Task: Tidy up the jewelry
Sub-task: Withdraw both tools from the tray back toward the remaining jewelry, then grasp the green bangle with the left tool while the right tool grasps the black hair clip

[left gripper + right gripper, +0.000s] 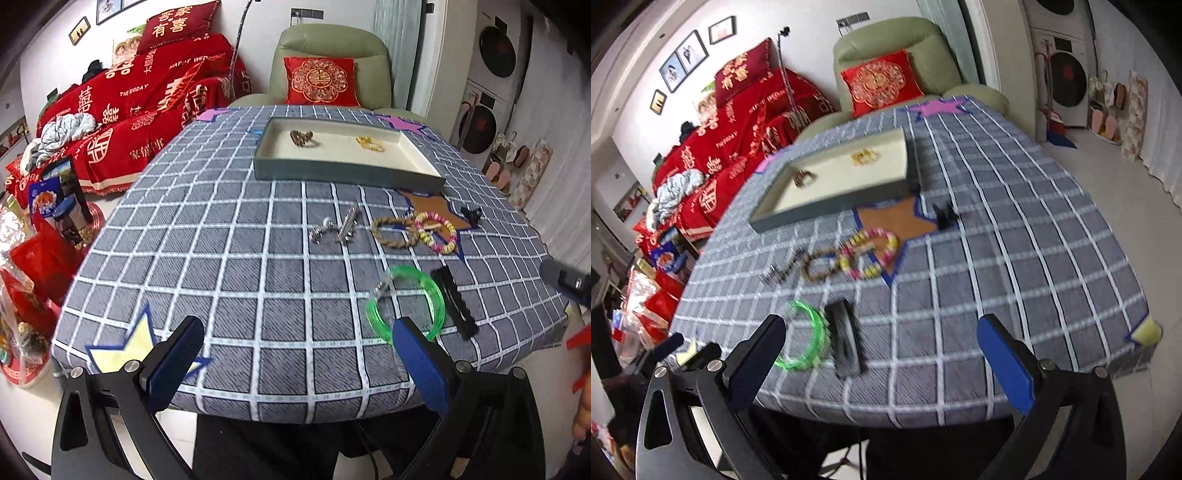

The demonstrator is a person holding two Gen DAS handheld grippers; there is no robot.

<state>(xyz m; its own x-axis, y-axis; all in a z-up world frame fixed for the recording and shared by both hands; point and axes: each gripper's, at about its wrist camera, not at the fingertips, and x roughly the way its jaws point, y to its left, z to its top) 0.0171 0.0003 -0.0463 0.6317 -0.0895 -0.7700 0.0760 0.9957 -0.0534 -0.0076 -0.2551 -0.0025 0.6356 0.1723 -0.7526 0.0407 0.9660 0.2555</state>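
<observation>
A grey tray (332, 170) (827, 210) with a cream inside stands at the table's far side and holds a bronze piece (301, 138) (803, 179) and a gold piece (369, 143) (863, 157). On the checked cloth lie silver clips (338, 227), a braided ring (393, 232), a pink-yellow bead bracelet (437, 234) (870, 254), a small black claw clip (471, 214) (943, 214), a green bangle (406, 304) (807, 338) and a black hair clip (454, 301) (846, 341). My left gripper (295, 358) is open and empty over the near edge. My right gripper (882, 350) is open and empty, near the black clip.
Felt stars lie on the cloth: yellow (122, 350), brown (897, 218), purple (936, 107). A green armchair with a red cushion (321, 81) stands behind the table. A red-covered sofa (147, 110) and gift bags (44, 258) are at the left.
</observation>
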